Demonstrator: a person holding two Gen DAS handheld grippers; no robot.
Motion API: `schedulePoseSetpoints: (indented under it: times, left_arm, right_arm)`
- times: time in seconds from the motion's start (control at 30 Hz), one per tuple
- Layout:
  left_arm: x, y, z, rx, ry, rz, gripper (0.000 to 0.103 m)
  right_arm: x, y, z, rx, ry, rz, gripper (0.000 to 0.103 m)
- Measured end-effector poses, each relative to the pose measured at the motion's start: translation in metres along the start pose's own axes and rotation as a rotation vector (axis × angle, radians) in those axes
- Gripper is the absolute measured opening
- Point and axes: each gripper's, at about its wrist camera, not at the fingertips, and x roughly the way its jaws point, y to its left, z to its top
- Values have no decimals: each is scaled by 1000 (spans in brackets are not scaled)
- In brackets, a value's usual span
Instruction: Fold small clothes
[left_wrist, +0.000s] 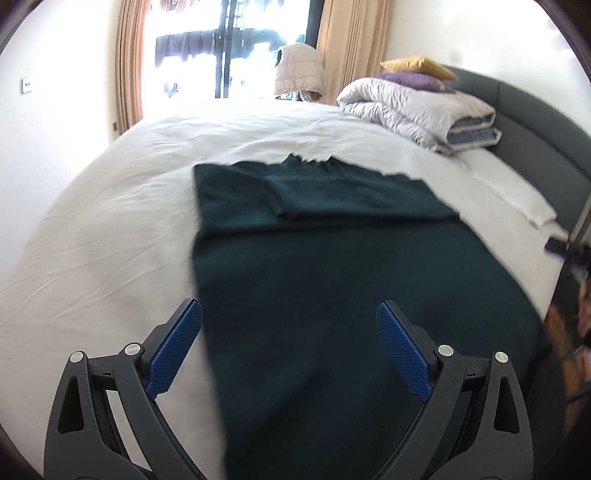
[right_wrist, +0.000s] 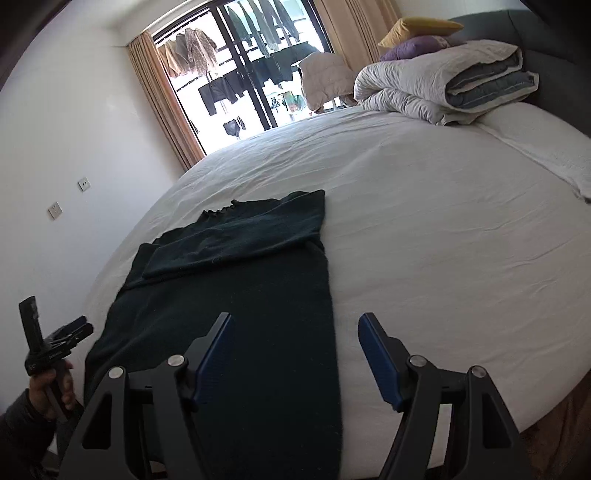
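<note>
Both grippers hang empty over the near hem of the dark green sweater (left_wrist: 332, 295). Left gripper (left_wrist: 289, 347) gapes wide above its left edge; right gripper (right_wrist: 295, 354) gapes wide above its right edge. Sweater's long axis runs toward twelve o'clock on the bed (right_wrist: 443, 240), sleeves folded across the top.

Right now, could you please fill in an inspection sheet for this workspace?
Surface: white bed sheet, wrinkled.
Job's things: dark green garment lying flat, far part folded over itself.
Clutter: folded quilt and two pillows at the headboard end.
Grippers: left gripper open, nothing between its pads; right gripper open, empty, over the garment's right edge.
Cables: nothing seen.
Surroundings: curtained window with laundry hanging outside; wall sockets.
</note>
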Motion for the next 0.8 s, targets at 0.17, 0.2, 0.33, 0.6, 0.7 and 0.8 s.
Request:
schedulePoseSetpoints:
  times: [0.17, 0.2, 0.33, 0.6, 0.7, 0.8]
  left_arm:
    - [-26, 20, -54, 51, 80, 78, 97]
    - [-29, 22, -61, 69, 87, 82, 97]
    - [-47, 28, -81, 223, 87, 137, 97]
    - [-67, 15, -124, 757, 10, 257, 97]
    - [-62, 13, -128, 908, -30, 285, 97]
    - [-61, 4, -139, 1073, -94, 313, 97]
  right_arm:
    - [-5, 4, -22, -160, 53, -116, 71]
    - [-6, 8, -27, -219, 58, -137, 71]
    - [-10, 15, -44, -438, 72, -222, 71]
    - [-4, -7, -52, -506, 109, -282, 71]
    - [0, -11, -57, -531, 122, -293, 70]
    - [4, -13, -60, -543, 131, -292, 69]
